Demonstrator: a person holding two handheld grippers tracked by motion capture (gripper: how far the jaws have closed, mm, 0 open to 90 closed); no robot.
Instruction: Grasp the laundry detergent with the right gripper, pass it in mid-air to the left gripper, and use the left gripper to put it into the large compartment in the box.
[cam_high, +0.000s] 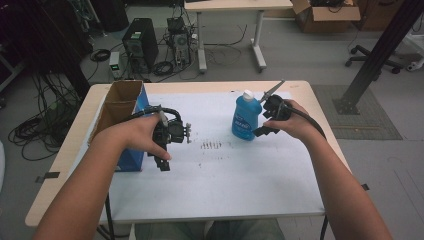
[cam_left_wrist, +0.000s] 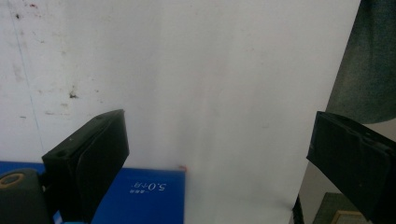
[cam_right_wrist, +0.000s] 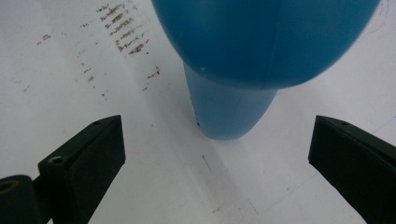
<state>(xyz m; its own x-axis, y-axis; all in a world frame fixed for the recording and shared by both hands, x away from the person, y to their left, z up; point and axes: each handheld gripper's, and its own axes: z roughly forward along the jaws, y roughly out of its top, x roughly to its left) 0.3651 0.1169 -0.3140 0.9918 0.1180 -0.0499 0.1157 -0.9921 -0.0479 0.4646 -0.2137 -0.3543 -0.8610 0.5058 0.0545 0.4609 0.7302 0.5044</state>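
High view shows the blue bottle (cam_high: 246, 118) upright on the tabletop (cam_high: 225, 170), right tool (cam_high: 263, 131) just beside it, jaws apart. It should straddle the body squarely before closing. The left tool (cam_high: 162, 162), also apart, waits near the cardboard box (cam_high: 119, 107).

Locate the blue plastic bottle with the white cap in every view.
High view: the blue plastic bottle with the white cap stands right of centre on the white table sheet, beside the right gripper.
Left gripper view: not in it.
Right gripper view: bottle fills top centre, ahead of the open jaws.
Shared landmark: brown smudge marks beside the bottle.
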